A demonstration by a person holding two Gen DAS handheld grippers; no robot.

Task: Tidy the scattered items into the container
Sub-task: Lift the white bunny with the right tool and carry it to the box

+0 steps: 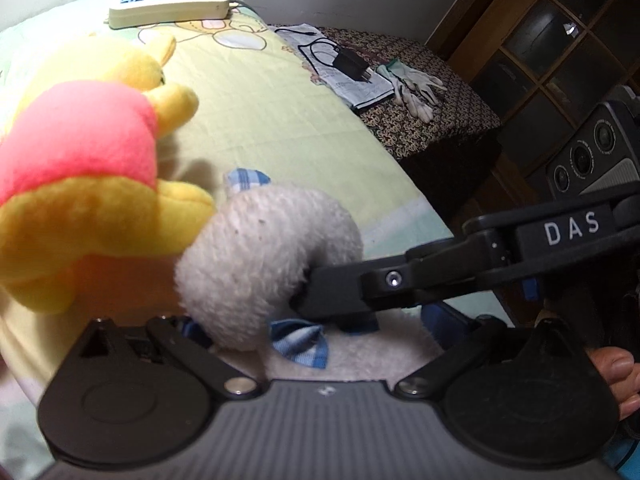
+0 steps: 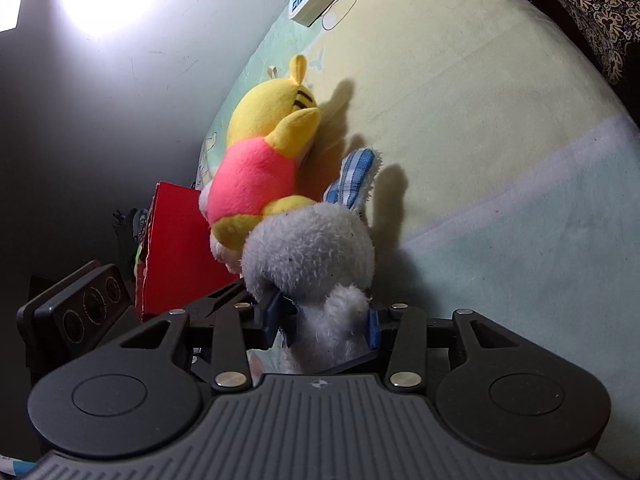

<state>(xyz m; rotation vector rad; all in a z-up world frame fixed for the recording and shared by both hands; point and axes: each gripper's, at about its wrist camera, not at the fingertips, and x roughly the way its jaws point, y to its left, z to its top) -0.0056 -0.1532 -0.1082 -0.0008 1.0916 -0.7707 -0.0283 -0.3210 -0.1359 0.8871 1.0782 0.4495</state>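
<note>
1. We see the pale yellow quilted bedspread (image 2: 460, 128).
2. On it lies the yellow plush bear in pink (image 2: 256, 176).
3. Our right gripper (image 2: 332, 320) clamps the white fluffy plush rabbit (image 2: 308, 248), near the bear.
4. Our left gripper's (image 1: 320, 360) jaws stand apart.

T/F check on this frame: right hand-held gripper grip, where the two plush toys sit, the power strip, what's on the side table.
1. The right hand-held gripper is clamped on the fluffy white plush rabbit. True.
2. The yellow plush bear in a pink shirt sits inside the red box. False: it lies on the pale yellow bedsheet.
3. A white power strip lies on the bed. True.
4. The patterned side table holds a mug. False: white gloves, a black charger, papers.
</note>
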